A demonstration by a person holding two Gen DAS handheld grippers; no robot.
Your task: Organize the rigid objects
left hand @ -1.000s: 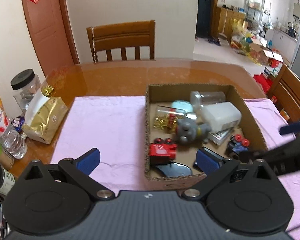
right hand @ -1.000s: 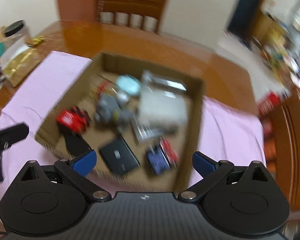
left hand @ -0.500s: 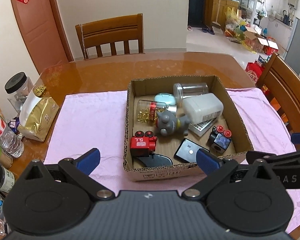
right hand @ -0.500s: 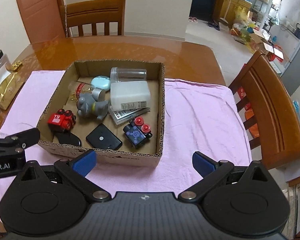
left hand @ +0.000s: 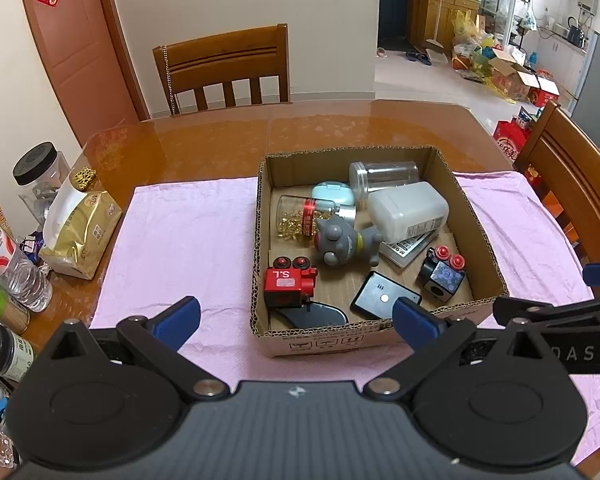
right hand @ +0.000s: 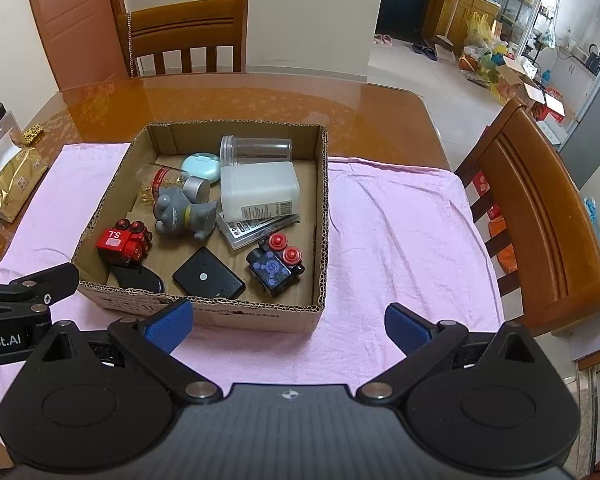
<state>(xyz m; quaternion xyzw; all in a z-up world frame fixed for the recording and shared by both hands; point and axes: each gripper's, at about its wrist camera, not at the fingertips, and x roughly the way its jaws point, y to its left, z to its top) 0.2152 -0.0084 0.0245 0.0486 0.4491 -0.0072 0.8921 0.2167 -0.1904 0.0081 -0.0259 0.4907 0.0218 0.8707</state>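
A cardboard box stands on a pink cloth. In it lie a red toy train, a grey figurine, a white plastic bottle, a clear jar, a pill bottle, a black flat device, and a blue toy with red knobs. My left gripper is open and empty, above the box's near-left edge. My right gripper is open and empty, at the box's near-right corner.
A gold bag, a black-lidded jar and several bottles stand at the table's left edge. Wooden chairs stand behind the table and at its right side.
Both grippers have pulled back and risen from the box, so the whole box now shows. Both stay open and empty.
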